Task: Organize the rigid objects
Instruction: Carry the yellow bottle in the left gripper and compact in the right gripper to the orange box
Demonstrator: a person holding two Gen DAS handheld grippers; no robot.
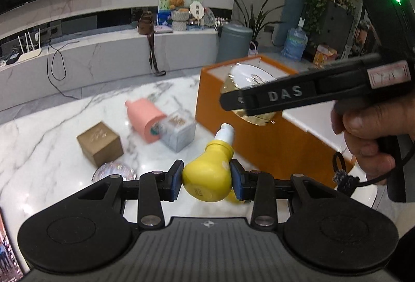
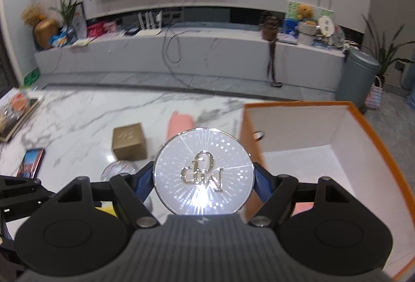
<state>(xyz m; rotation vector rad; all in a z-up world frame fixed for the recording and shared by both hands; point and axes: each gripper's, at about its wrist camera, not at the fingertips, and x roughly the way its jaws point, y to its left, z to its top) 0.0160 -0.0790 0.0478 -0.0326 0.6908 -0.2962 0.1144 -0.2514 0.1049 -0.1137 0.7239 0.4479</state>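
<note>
From the left wrist view, the left gripper (image 1: 206, 178) has its blue pads pressed tight on either side of a smooth, glossy yellow bottle (image 1: 207, 175), bulb-shaped, with a narrow neck and a white cap pointing away toward the orange box (image 1: 233, 121). The bottle hangs clear above the white marble tabletop (image 1: 52, 131), veined in grey. On the marble beyond it lie a matte pink cylinder (image 1: 146, 120) on its side, a grey cube-shaped box (image 1: 179, 131) touching it, and a gold cardboard cube (image 1: 99, 143) a little apart. A clear faceted glass piece (image 1: 114, 170) sits just behind the left finger. To the right, the right gripper (image 1: 249, 98) crosses in front of the orange box, held by a hand (image 1: 368, 136), and clasps a round glass jar (image 1: 249, 82) over the box's rim, blocking part of the box opening.

From the right wrist view, the right gripper (image 2: 203, 175) stands fairly wide, its blue fingers closed on the sides of the round jar (image 2: 203, 170), whose mirror-like silver lid carries a raised metallic monogram and glares with reflected light. The jar hides most of the pink cylinder (image 2: 180, 122). The gold cube (image 2: 128, 140) sits left of it, the faceted glass piece (image 2: 118, 169) nearer. The orange box (image 2: 363, 121), white inside with a finger hole in its wall, lies open to the right.
</note>
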